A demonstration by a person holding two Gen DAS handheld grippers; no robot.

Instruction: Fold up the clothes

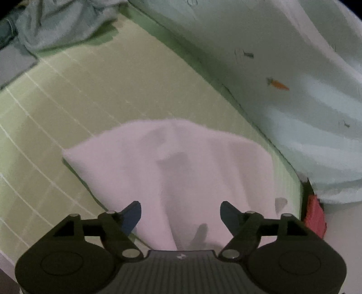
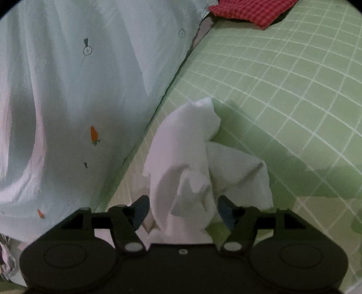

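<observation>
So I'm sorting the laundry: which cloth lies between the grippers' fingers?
The plain white cloth, crumpled on the green checked sheet; the red checked cloth lies far off.

Both tools point(image 1: 180, 213) point(image 2: 183, 209) spread wide

Dim, greenish light is washing both views, fisheye is bending edges and darkening corners. Motion blur is smearing the white cloth point(image 1: 176, 162) and patterned sheet point(image 1: 282, 74); soft shadows are falling on the green checked bedcover point(image 2: 282, 95).
</observation>
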